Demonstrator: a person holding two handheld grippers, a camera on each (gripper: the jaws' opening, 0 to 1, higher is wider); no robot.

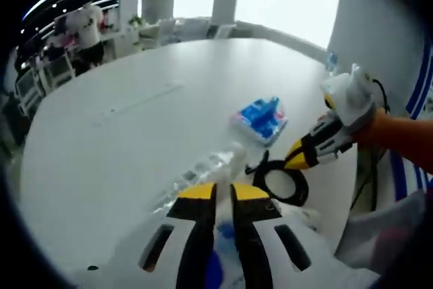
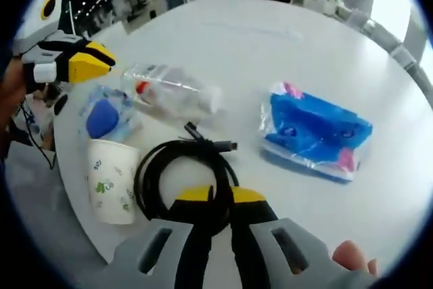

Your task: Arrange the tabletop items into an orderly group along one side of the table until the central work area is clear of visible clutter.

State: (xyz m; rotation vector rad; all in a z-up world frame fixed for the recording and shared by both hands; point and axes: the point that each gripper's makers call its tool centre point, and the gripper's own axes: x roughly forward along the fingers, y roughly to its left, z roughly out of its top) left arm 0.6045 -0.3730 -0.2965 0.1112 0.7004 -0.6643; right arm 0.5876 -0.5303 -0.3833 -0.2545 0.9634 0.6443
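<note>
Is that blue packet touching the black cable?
Apart. The right gripper view shows bare white table between the blue packet and the coiled black cable.

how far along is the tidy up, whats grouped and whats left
Mostly done, it seems. Grouped near the table edge: paper cup, blue-lidded container, clear plastic bottle and coiled black cable. In hand: the right claw sits at the cable, jaws nearly together; whether it grips is unclear. The left claw hovers by the container. Left: the blue packet lies apart, farther in.
</note>
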